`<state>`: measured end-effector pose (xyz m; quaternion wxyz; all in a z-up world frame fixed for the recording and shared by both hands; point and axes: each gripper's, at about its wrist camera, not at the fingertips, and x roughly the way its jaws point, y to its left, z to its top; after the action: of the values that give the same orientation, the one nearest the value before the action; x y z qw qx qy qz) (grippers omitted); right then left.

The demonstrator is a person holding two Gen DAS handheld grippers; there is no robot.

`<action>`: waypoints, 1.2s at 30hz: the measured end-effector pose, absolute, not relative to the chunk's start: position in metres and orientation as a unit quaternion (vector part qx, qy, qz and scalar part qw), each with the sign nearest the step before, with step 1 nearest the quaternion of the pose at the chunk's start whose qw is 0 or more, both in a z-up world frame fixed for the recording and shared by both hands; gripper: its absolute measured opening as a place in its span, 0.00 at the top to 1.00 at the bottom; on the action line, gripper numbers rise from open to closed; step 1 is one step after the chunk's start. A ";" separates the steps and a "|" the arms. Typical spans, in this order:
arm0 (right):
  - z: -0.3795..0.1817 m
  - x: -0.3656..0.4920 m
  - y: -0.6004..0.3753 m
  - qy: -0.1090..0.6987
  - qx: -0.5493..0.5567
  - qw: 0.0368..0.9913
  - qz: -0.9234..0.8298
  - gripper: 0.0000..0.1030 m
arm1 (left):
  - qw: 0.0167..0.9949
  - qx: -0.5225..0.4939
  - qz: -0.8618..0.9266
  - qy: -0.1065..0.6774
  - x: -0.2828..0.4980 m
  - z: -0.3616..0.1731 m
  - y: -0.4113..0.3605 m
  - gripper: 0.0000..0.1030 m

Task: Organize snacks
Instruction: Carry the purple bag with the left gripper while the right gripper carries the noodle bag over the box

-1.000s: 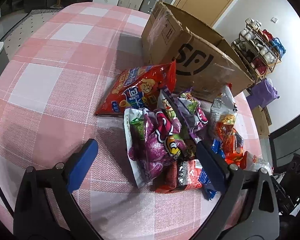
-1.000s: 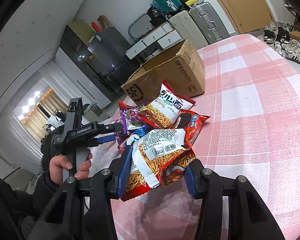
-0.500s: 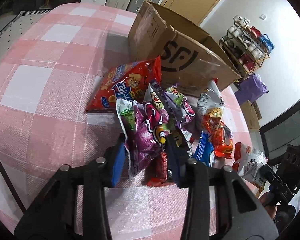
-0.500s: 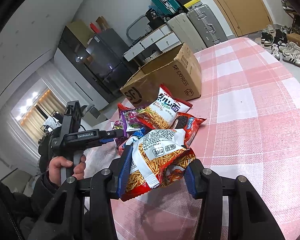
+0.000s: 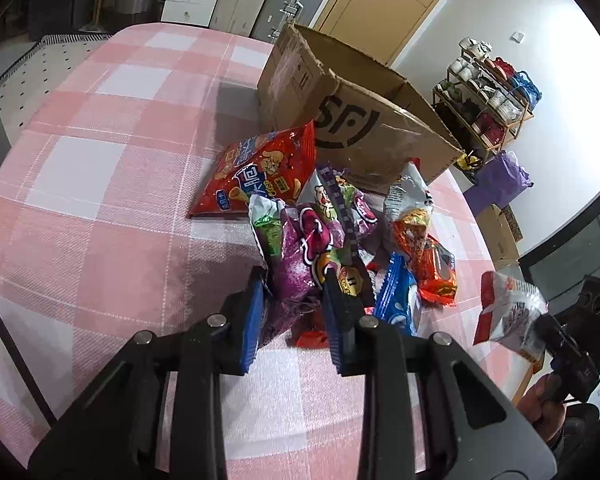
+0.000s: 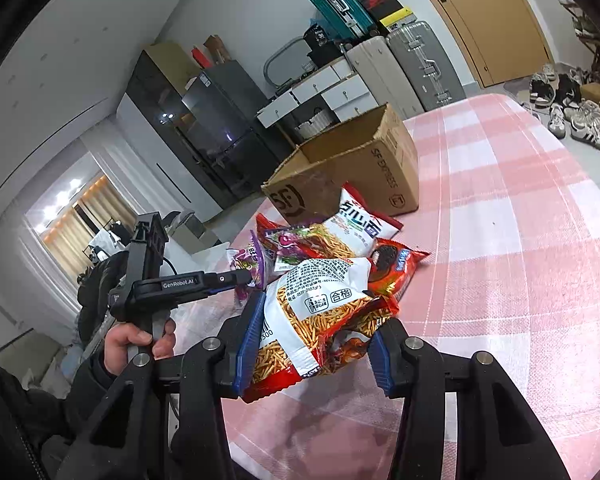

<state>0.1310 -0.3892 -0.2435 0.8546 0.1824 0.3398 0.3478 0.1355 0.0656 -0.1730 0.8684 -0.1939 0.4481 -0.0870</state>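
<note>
The left gripper (image 5: 294,300) is clamped on a purple snack bag (image 5: 300,256), its blue pads pressing the bag's lower end from both sides while the rest of the bag stands up out of the pile; the log's figure has settled at its lowest, so the jaws have finished coming together. In the right wrist view that same gripper shows from the side at the left, gripped by a hand (image 6: 140,340) in a dark sleeve. The right gripper (image 6: 312,344) is clenched on a white and red bag of thin fried sticks (image 6: 320,312), which sits crumpled between its blue pads, above the tablecloth and just in front of the pile. Around the purple bag lie the other snacks: a red chip bag (image 5: 260,172) flat on the cloth behind it, a blue cookie packet (image 5: 400,296) just to its right, an orange packet (image 5: 432,264) beyond that, and a white bag (image 5: 408,196) leaning near the box. Behind the pile, touching or nearly touching the red chip bag, stands an open cardboard box (image 5: 360,120) with a printed logo on its side. Everything rests on a table (image 5: 100,160) covered with a pink and white checked cloth. Further off, suitcases (image 6: 416,64) stand against the wall beside a wooden door (image 6: 492,12)
</note>
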 end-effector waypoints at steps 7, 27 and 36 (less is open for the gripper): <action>-0.232 0.126 -0.382 0.331 0.173 0.857 0.354 0.54 | 0.874 -0.204 -0.092 0.432 0.120 -0.161 0.076 0.77; -0.174 0.152 -0.351 0.293 0.156 0.861 0.386 0.54 | 0.905 -0.164 -0.120 0.373 0.097 -0.084 0.082 0.77; -0.145 0.186 -0.344 0.272 0.163 0.863 0.393 0.54 | 0.913 -0.141 -0.127 0.361 0.107 -0.045 0.077 0.77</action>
<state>0.1860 -0.3441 -0.1447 0.8633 0.1629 0.2723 0.3925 0.1070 0.0768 -0.0454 0.9130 -0.1413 0.3610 -0.1273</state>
